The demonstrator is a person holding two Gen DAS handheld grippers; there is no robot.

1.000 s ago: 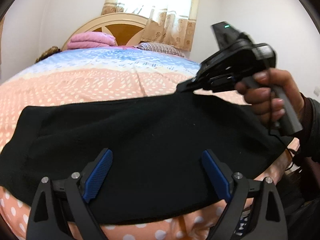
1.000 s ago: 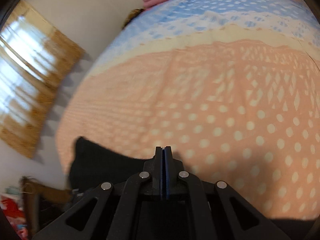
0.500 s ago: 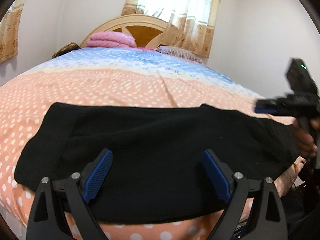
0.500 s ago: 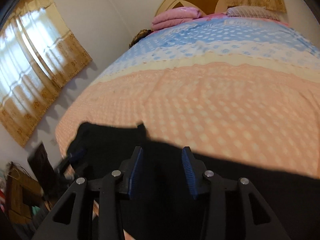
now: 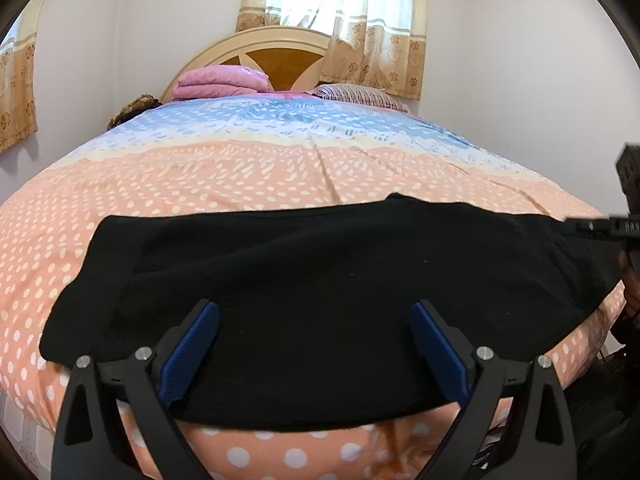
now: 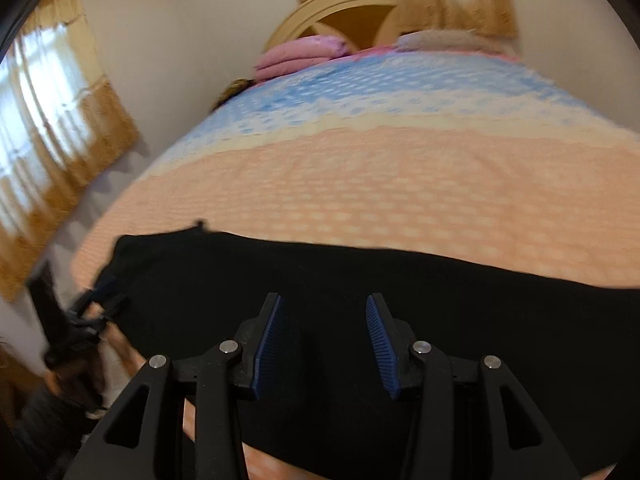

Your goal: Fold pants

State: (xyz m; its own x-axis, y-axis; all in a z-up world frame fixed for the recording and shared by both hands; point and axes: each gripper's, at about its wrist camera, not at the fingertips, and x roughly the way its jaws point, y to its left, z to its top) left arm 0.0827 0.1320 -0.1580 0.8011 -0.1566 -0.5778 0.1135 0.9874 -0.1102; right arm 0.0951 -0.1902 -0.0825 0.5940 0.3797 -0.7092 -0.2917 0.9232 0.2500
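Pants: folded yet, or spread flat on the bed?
Laid flat across the bed; the pants show a doubled layer at their left end. Number of folds: cannot tell.

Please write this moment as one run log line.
stage: fold pants | black pants: flat on bed | left gripper: open, empty | right gripper: open, empty

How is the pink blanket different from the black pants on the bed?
The blanket is pink, and the pants are black. The blanket sits folded in a thick stack, while the pants lie spread flat and wide. The blanket is far away by the headboard; the pants are near the bed's closest edge, under both open grippers. Both are soft cloth resting on the bed.
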